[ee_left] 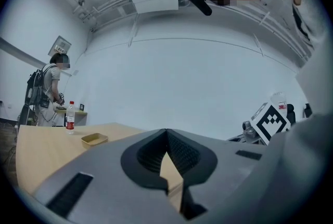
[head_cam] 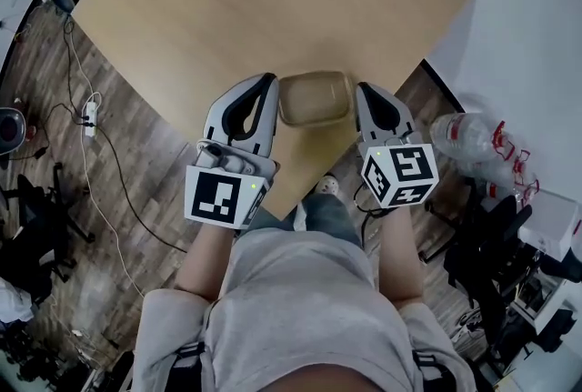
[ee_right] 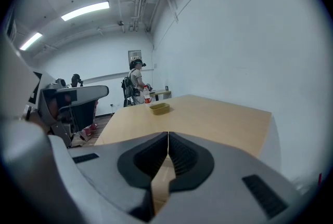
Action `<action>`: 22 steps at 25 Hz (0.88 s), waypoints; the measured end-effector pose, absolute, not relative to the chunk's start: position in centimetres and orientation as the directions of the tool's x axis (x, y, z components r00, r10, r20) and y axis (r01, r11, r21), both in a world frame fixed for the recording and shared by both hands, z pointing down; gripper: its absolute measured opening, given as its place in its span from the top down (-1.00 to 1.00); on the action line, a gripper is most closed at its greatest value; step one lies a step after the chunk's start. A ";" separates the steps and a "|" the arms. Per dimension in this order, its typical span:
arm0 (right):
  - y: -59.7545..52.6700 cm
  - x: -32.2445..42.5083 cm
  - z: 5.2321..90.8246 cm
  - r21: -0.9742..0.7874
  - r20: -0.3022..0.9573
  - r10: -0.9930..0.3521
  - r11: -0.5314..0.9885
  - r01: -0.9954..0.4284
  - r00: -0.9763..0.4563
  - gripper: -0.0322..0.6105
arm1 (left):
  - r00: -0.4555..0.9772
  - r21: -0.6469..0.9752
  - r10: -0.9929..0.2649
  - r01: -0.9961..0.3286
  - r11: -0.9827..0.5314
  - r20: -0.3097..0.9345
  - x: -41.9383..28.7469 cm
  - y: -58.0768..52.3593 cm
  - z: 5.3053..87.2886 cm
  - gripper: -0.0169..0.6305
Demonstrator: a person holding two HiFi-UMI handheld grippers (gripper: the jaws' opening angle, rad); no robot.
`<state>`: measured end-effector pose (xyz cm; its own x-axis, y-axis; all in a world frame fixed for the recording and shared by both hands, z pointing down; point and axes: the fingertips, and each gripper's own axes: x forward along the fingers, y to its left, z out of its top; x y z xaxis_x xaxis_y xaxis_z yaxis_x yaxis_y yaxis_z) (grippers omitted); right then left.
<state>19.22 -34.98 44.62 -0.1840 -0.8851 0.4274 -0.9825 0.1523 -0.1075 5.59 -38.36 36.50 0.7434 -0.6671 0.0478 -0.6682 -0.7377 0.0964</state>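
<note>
Two tools flank a tan tray (head_cam: 315,97) at the near edge of the worktop (head_cam: 273,8), the left tool (head_cam: 266,83) just beside one rim, the right tool (head_cam: 366,90) beside the other, each with jaws pressed together on nothing. This looks like an approach; a grip would need the jaws parted first. Only the head view shows this tray; the gripper views show a second tray (ee_right: 159,108) and a bottle (ee_left: 69,115) far ahead.
</note>
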 end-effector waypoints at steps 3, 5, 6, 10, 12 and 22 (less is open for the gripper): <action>-35.1 19.5 46.0 -0.110 0.456 -0.873 0.137 -0.984 -0.173 0.87 | 0.750 0.105 -0.658 -0.661 -0.743 0.063 5.8 -38.9 37.5 0.90; -35.2 19.5 46.9 -0.114 0.475 -0.863 0.131 -0.985 -0.170 0.87 | 0.752 0.110 -0.655 -0.659 -0.744 0.076 5.8 -39.2 38.2 0.90; -35.2 19.5 47.4 -0.118 0.486 -0.858 0.129 -0.985 -0.170 0.87 | 0.752 0.114 -0.653 -0.659 -0.744 0.083 5.8 -39.4 38.5 0.90; -35.2 19.8 49.2 -0.129 0.521 -0.836 0.121 -0.984 -0.171 0.87 | 0.753 0.127 -0.649 -0.658 -0.742 0.107 6.0 -40.0 39.8 0.90; -35.1 20.1 49.9 -0.131 0.536 -0.827 0.116 -0.984 -0.169 0.87 | 0.754 0.131 -0.647 -0.657 -0.742 0.114 6.2 -40.1 40.3 0.90; -35.2 21.1 52.8 -0.127 0.607 -0.780 0.094 -0.987 -0.152 0.86 | 0.754 0.141 -0.643 -0.656 -0.741 0.133 6.8 -40.9 41.5 0.90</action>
